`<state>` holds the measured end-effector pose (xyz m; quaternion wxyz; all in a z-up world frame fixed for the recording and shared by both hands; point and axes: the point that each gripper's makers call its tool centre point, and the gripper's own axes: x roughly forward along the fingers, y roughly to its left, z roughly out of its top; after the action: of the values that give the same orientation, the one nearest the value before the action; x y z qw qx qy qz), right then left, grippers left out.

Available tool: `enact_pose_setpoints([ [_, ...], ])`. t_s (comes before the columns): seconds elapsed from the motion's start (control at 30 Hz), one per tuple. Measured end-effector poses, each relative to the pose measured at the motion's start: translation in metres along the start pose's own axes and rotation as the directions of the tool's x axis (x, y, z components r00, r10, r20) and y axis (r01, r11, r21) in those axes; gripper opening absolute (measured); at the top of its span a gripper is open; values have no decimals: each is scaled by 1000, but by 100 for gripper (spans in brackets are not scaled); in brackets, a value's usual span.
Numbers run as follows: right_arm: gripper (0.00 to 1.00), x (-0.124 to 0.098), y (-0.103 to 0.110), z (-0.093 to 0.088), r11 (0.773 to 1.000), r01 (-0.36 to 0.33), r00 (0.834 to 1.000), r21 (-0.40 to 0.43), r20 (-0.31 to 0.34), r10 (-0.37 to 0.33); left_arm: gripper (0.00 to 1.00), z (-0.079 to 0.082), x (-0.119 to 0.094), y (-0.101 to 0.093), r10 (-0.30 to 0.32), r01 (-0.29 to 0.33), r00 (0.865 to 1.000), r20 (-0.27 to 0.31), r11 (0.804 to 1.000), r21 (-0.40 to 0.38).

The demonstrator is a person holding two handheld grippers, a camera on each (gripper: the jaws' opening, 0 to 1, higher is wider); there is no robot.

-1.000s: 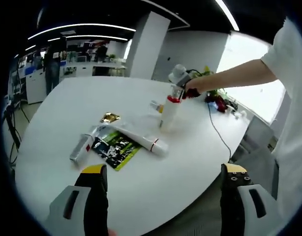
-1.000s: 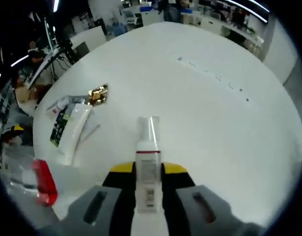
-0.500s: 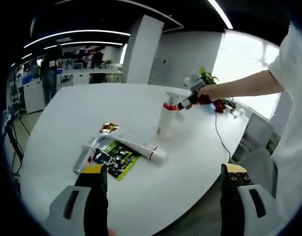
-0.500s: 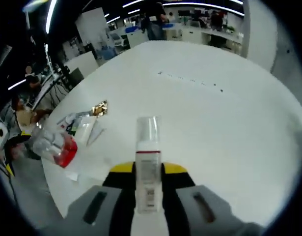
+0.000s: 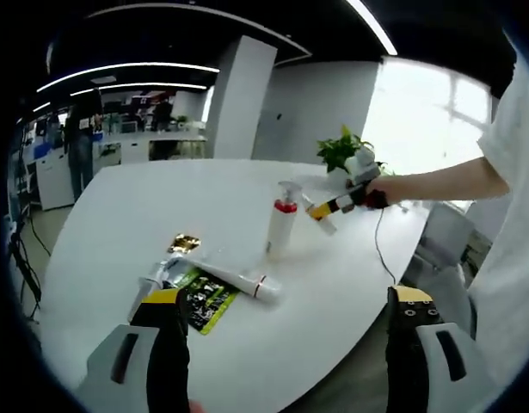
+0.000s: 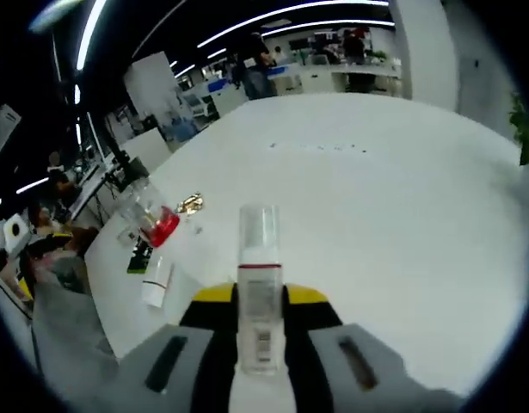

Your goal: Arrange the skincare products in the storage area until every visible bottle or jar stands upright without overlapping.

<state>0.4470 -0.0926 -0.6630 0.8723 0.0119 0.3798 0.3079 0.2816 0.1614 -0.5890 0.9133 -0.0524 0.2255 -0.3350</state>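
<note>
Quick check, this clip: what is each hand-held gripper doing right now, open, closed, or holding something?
Left hand-held gripper: open, jaws wide apart, holding nothing.
Right hand-held gripper: closed on a small white bottle with a clear cap.

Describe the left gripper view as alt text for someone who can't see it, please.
A pump bottle with a red collar stands upright on a round white table, while the right gripper, held at arm's length, grips a small bottle beside it. Nearer, a white tube lies on a green leaflet.
</note>
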Motion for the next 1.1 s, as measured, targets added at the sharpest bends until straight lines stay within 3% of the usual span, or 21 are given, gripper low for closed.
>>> enact_pose_setpoints([
  [0.3,19,-28,35,-6,998,-51,989,38,141,45,94,5,4,-19,-48,48,999,0,999,17],
  [0.43,19,-37,60,-5,992,-119,969,31,221,109,94,5,7,-28,-74,74,997,-7,997,22],
  [0.63,19,-52,108,4,973,-226,910,-36,349,225,95,4,12,-41,-115,116,993,-23,993,26],
  [0.73,19,-55,129,2,965,-258,898,-52,356,259,95,4,15,-48,-139,140,990,-32,990,28],
  [0.93,19,-65,172,9,924,-375,833,-81,409,374,94,6,24,-61,-184,186,982,-44,982,43],
  [1.0,19,-70,186,11,903,-418,805,-99,420,419,93,9,28,-67,-209,211,977,-45,976,43],
  [1.1,19,-77,202,11,879,-462,778,-117,424,464,89,13,34,-76,-248,249,968,-49,968,25],
])
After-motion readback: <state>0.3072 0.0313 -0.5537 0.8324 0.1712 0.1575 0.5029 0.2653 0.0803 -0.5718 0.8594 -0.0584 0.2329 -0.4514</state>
